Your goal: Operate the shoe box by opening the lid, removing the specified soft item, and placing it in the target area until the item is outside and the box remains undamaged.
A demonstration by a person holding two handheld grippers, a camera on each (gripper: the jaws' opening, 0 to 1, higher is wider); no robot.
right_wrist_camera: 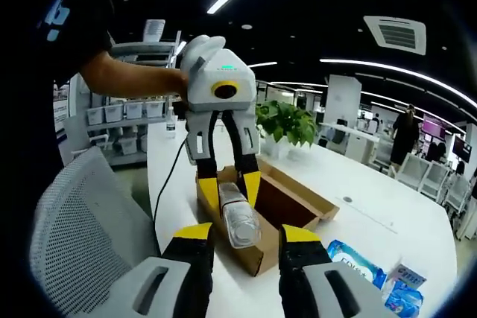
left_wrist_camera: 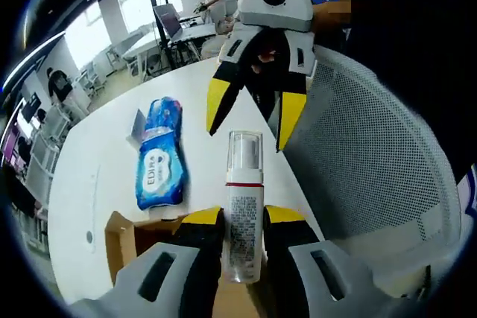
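The left tongs [left_wrist_camera: 242, 215] were clamped on a clear bottle [left_wrist_camera: 244, 214] with a white label, holding it up over the open cardboard shoe box [right_wrist_camera: 287, 202] on the white table [left_wrist_camera: 112, 154], while the right tongs [right_wrist_camera: 246, 234] hung with their jaws spread apart just in front of the bottle's capped end. In the right gripper view the box's brown inside looked bare where it showed, its lid folded back. A blue pack of wipes [left_wrist_camera: 159, 156] lay on the table just beside the box.
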